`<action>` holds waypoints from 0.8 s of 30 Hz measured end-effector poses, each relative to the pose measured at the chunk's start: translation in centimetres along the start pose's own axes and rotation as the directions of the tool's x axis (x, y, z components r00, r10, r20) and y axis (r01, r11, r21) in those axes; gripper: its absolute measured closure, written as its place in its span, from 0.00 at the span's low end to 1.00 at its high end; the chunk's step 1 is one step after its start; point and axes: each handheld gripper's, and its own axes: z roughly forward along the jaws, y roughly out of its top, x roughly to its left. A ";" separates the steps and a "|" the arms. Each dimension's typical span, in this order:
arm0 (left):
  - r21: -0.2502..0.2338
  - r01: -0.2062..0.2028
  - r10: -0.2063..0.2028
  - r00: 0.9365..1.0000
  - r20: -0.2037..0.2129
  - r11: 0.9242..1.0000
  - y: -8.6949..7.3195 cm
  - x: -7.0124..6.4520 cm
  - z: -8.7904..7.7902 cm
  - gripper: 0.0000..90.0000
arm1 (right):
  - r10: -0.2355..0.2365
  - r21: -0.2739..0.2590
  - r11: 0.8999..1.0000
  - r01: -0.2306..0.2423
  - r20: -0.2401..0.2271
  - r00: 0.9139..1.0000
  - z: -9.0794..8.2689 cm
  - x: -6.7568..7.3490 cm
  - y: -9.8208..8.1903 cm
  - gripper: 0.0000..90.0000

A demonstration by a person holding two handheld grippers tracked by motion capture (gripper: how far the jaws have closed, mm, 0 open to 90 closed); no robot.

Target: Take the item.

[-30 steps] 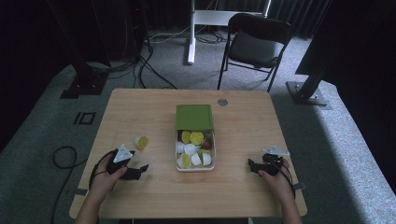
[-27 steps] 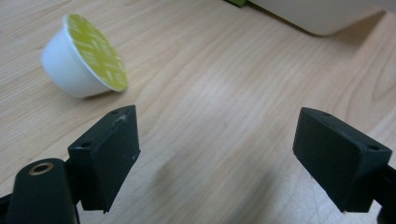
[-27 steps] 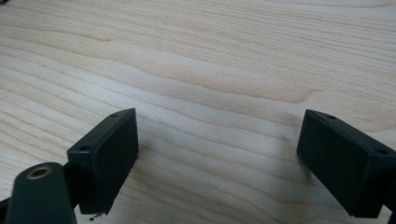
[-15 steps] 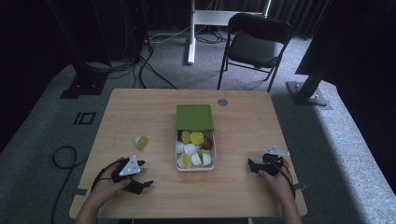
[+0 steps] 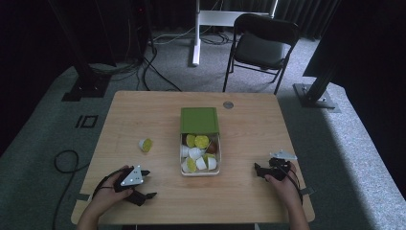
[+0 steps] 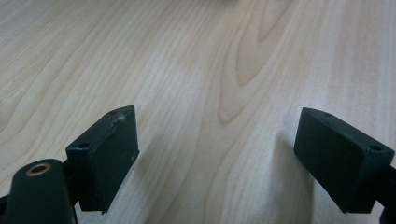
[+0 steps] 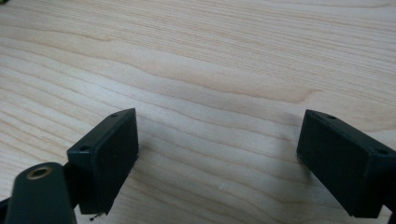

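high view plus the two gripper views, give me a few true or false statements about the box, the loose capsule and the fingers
1. The green lid lies on the table just beyond the open box. True.
2. One capsule sits alone on the table, on the left gripper's side of the box. True.
3. The left gripper has its fingers closed on that capsule. False: they stand wide apart with bare wood between them.
4. The right gripper is open and empty over the table. True.
5. The box is empty. False: it holds several white and yellow-green capsules.
6. The person's right hand rests inside the box. False: it is near the table's front edge, well apart from the box.
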 end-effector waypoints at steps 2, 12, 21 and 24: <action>-0.001 -0.012 0.012 1.000 0.013 1.000 0.0 0.0 0.0 0.17 | 0.000 0.000 1.000 0.000 0.000 1.000 0.0 0.0 0.0 0.14; 0.000 -0.019 0.019 0.998 0.066 1.000 -0.2 -0.1 -0.1 0.17 | 0.000 0.000 1.000 0.000 0.000 1.000 0.0 0.0 0.0 0.14; 0.022 0.024 -0.026 0.996 0.080 0.999 -0.8 0.4 -0.6 0.15 | 0.000 -0.001 1.000 0.000 0.000 1.000 0.0 0.0 0.0 0.14; 0.023 0.031 -0.033 0.997 0.076 0.999 -0.8 0.3 -0.6 0.14 | 0.000 0.000 1.000 0.000 0.000 1.000 0.0 0.0 0.0 0.14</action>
